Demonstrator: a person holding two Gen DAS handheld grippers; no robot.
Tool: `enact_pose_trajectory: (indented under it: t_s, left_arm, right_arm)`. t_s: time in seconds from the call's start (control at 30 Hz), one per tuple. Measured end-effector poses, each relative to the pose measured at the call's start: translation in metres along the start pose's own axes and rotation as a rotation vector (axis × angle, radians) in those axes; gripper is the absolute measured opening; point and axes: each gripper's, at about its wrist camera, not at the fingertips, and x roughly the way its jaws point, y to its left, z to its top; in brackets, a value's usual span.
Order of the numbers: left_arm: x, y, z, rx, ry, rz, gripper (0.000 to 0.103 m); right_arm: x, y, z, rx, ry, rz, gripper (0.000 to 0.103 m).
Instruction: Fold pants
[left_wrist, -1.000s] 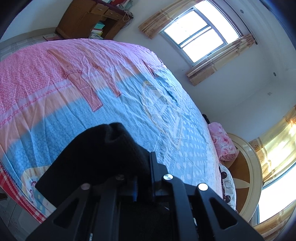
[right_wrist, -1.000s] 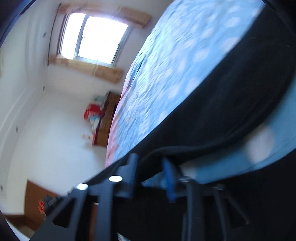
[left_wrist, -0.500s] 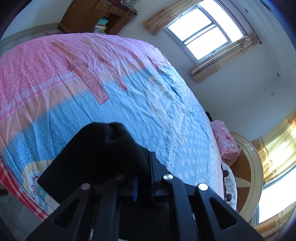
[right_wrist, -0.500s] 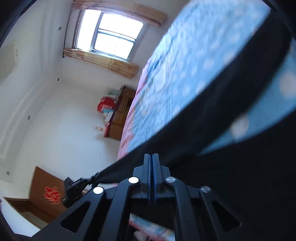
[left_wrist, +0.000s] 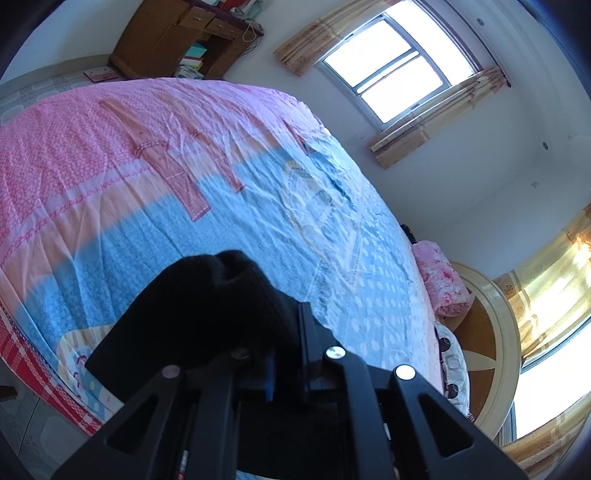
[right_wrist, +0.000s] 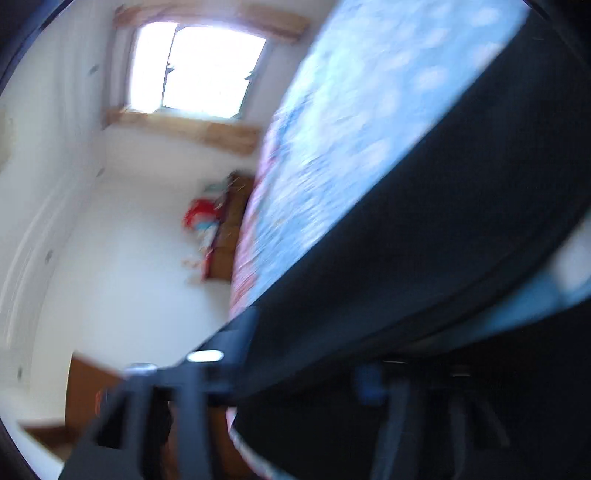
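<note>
- Over the near edge of the pink-and-blue quilted bedspread (left_wrist: 229, 206), the left gripper (left_wrist: 286, 354) pinches a bunched fold of the black fleece pants (left_wrist: 199, 314), its jaws pressed onto the cloth, which spills forward over the blue part of the bedspread
- In the right wrist view the pants (right_wrist: 424, 258) run as a taut dark band across the bedspread (right_wrist: 354, 129); the right gripper (right_wrist: 288, 373) sits at their near edge, and the smear of motion is too strong to tell whether its jaws pinch the cloth or stand spread
- Judged from this, the step in hand is carrying or stretching the pants above the bedspread before a fold is laid; the fold itself looks not yet set down
- The next move likely calls for lowering both ends together onto the bedspread, keeping the cloth flat and edges matched
- Against half a second ago, the left grip and the bunch it holds look unchanged, with the wooden cabinet (left_wrist: 177, 40) beyond the bedspread sitting a little lower in view; the right view has swung, and its jaws, then plainly pressed together, are now lost in blur
</note>
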Motion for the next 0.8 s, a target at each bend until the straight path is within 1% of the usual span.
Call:
enact_pose_trajectory:
  t_s: [0.03,0.07,0.1,0.2,0.23,0.27,0.3,0.37,0.4,0.43,0.53,0.6,0.67,0.73,0.8]
  left_arm:
    - [0.003,0.003,-0.001,-0.002,0.012,0.002,0.01]
    - [0.006,0.007,-0.002,-0.006,0.026,0.005,0.01]
    - [0.008,0.009,-0.004,-0.003,0.03,0.017,0.01]
    - [0.009,0.013,-0.009,0.007,0.035,0.041,0.01]
    - [0.008,0.015,-0.011,0.014,0.041,0.045,0.01]
    - [0.007,0.016,-0.014,0.027,0.046,0.056,0.01]
    - [0.005,0.017,-0.016,0.041,0.046,0.069,0.01]
    - [0.004,0.021,-0.023,0.079,0.044,0.121,0.01]
    - [0.004,0.024,-0.026,0.092,0.044,0.148,0.01]
    - [0.005,0.028,-0.031,0.108,0.047,0.188,0.01]
    - [0.009,0.039,-0.04,0.129,0.063,0.255,0.01]
    - [0.013,0.048,-0.048,0.143,0.08,0.295,0.01]
    - [0.02,0.059,-0.055,0.128,0.109,0.33,0.01]
    - [0.022,0.069,-0.063,0.11,0.119,0.333,0.01]
    - [0.017,0.072,-0.067,0.115,0.097,0.306,0.011]
  right_arm:
    - [0.0,-0.006,0.005,0.021,-0.019,-0.018,0.004]
    - [-0.004,-0.008,0.006,0.018,-0.033,-0.02,0.004]
    - [-0.013,-0.006,0.006,-0.013,-0.052,-0.012,0.003]
    - [-0.042,0.022,-0.006,-0.182,-0.102,-0.026,0.003]
    - [-0.05,0.033,-0.011,-0.239,-0.116,-0.04,0.003]
    - [-0.063,0.049,-0.021,-0.334,-0.136,-0.067,0.003]
    - [-0.073,0.055,-0.029,-0.396,-0.143,-0.084,0.003]
    - [-0.084,0.066,-0.048,-0.482,-0.134,-0.12,0.003]
    - [-0.086,0.065,-0.061,-0.508,-0.109,-0.144,0.003]
    - [-0.083,0.062,-0.068,-0.52,-0.081,-0.164,0.003]
    - [-0.071,0.045,-0.084,-0.526,-0.013,-0.223,0.003]
    - [-0.065,0.028,-0.085,-0.46,0.025,-0.227,0.003]
    - [-0.062,0.022,-0.088,-0.436,0.031,-0.222,0.004]
    - [-0.061,0.02,-0.088,-0.436,0.029,-0.222,0.004]
    - [-0.061,0.019,-0.089,-0.449,0.023,-0.219,0.004]
